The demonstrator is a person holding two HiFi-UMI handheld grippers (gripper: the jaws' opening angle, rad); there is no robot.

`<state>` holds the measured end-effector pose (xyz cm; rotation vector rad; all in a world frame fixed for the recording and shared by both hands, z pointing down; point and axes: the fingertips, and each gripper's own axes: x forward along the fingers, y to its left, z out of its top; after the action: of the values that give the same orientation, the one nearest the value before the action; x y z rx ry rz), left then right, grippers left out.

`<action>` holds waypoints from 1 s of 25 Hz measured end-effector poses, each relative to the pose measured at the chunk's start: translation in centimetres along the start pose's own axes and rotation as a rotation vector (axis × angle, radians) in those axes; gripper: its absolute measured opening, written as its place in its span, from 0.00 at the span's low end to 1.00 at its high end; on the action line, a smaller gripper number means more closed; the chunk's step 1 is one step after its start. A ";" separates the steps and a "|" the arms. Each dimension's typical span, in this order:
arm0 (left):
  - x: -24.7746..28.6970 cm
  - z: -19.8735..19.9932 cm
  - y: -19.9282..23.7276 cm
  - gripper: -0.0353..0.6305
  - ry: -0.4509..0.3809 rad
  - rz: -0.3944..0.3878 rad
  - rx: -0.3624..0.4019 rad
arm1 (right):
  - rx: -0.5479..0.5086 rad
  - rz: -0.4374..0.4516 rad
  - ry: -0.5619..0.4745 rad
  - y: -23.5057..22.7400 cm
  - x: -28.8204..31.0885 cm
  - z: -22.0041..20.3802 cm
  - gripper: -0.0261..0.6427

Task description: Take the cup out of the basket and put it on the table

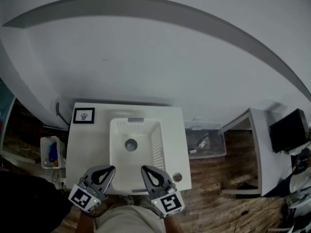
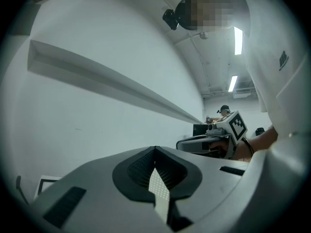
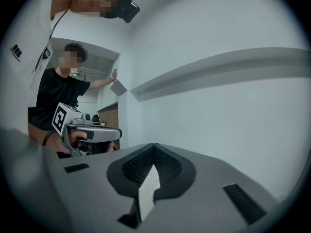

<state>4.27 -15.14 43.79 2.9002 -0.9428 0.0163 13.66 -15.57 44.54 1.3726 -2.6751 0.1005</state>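
In the head view the cup [image 1: 130, 144] stands mouth-up near the middle of the basket [image 1: 156, 142] on the table [image 1: 87, 144]. It lies farther off than both tongs and between them. The left gripper [image 1: 110, 170] and right gripper [image 1: 146, 171] sit at the near edge, about equally close to the cup. The left gripper view shows the left gripper [image 2: 155, 152] closed on nothing and only wall ahead, with no cup. The right gripper view shows the right gripper [image 3: 154, 150] closed and empty too.
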 end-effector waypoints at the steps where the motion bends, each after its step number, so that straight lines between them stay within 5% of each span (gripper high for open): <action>1: 0.3 -0.2 0.3 0.06 0.004 0.007 -0.002 | 0.002 0.006 0.003 -0.2 0.4 -0.1 0.05; 25: 4.9 -2.3 4.5 0.05 0.070 0.035 -0.018 | -0.044 0.071 0.192 -4.6 7.0 -4.1 0.05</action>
<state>5.62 -21.43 46.65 2.8459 -0.9766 0.1107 13.72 -23.33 49.60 1.1903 -2.5505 0.1706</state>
